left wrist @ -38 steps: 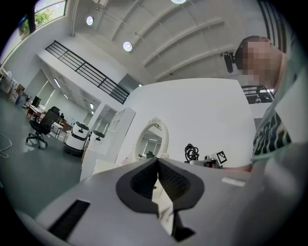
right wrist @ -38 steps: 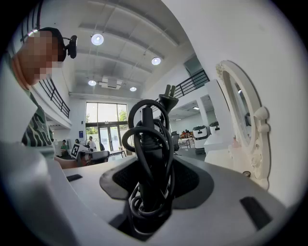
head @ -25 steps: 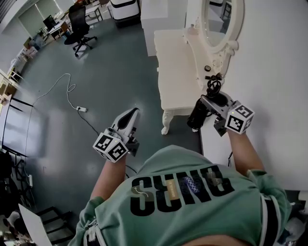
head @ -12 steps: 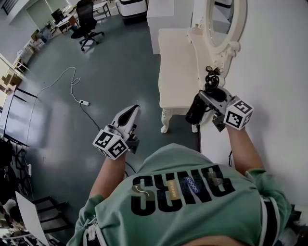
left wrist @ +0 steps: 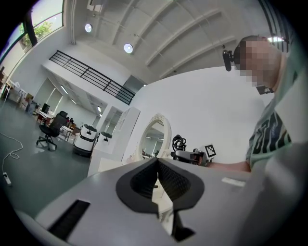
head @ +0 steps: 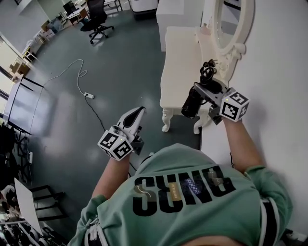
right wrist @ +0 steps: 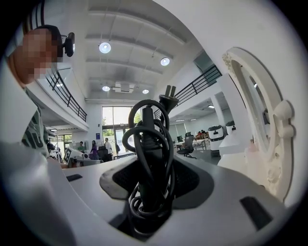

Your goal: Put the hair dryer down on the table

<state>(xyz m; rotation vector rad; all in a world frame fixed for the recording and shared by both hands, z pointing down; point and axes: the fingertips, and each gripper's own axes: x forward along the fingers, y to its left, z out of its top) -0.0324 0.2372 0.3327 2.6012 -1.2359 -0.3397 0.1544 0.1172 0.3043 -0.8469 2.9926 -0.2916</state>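
Note:
In the head view my right gripper (head: pixel 204 91) is shut on a black hair dryer (head: pixel 191 102), whose barrel points down-left while its coiled cord (head: pixel 208 72) sticks out ahead. It hangs over the near right corner of the white dressing table (head: pixel 177 62). In the right gripper view the handle with the wound cord and plug (right wrist: pixel 148 144) stands upright between the jaws of that gripper (right wrist: pixel 149 192). My left gripper (head: pixel 136 114) is lower left over the floor, shut with nothing in it; the left gripper view shows its jaws (left wrist: pixel 158 186) meeting.
An oval white-framed mirror (head: pixel 230 29) stands on the table's right side against the white wall. A power strip with a cable (head: pixel 89 95) lies on the grey floor, and an office chair (head: pixel 98 21) stands far back. A white cabinet (head: pixel 171 10) is behind the table.
The right gripper with the hair dryer has moved a little forward and up, closer over the table's near corner. The left gripper has hardly moved.

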